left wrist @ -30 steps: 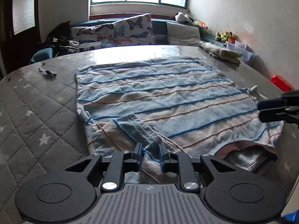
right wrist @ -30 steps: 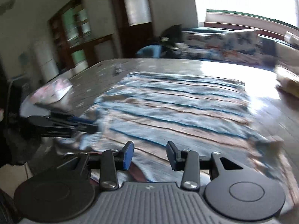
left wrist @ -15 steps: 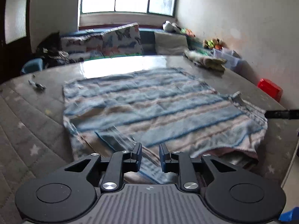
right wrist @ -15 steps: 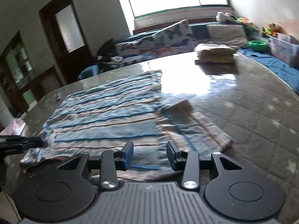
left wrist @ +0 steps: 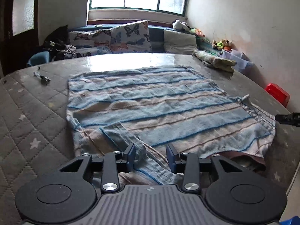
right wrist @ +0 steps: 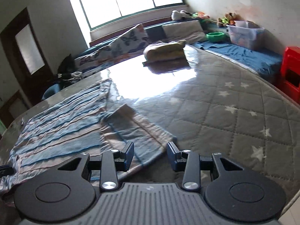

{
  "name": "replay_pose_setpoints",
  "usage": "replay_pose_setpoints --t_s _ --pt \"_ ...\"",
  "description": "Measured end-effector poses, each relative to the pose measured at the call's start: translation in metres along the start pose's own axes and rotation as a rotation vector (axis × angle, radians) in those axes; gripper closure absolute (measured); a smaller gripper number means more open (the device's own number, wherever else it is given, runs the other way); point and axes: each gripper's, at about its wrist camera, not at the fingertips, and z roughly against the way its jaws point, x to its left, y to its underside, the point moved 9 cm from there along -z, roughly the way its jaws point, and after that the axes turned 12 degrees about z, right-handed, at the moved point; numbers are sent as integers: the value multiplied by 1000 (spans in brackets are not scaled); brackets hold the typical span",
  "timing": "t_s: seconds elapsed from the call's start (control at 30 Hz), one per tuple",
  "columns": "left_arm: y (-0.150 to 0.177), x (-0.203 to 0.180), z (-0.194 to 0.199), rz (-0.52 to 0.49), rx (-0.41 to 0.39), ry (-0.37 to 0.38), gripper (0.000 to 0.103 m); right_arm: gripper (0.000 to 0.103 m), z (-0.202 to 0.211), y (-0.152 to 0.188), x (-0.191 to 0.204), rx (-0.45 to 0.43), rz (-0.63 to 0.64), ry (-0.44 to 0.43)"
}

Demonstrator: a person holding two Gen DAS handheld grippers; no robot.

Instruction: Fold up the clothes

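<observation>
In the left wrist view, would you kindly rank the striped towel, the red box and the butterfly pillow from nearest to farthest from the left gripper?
1. Striped towel, directly under the left gripper.
2. Red box, off to the right.
3. Butterfly pillow, far back under the window.

No readable text, labels, brand names, numbers or signs appear in either view. The only mark is a small pale emblem on the ribbed grey body of each handheld device, too small to make out as letters.
</observation>
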Motion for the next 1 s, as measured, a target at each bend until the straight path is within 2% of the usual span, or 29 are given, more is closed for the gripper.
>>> replay_pose_setpoints --t_s 0.17,0.2,0.3,0.33,0.5,0.67,0.9,1.0 --pt "0 -4 4 -10 -9 -16 57 64 -11 2 -3 -2 -17 19" --pt "0 -5 5 -14 -12 -12 56 68 -12 2 -1 -3 -15 16" --pt "-1 -9 8 -19 -22 -6 50 92 -14 2 3 -3 -14 1" --pt "-2 -10 8 -18 -24 -5 50 97 -14 1 4 -9 -15 -5" --pt "-1 -9 7 -11 -19 -10 49 99 2 -13 19 -71 4 -56" --pt "2 -9 5 -5 -14 -9 49 99 19 -31 64 -122 103 -201" --pt "2 -6 9 7 -21 -10 48 99 13 -28 137 -76 223 -413" --pt "3 -6 10 7 -17 -9 48 94 4 -16 158 -28 239 -475"
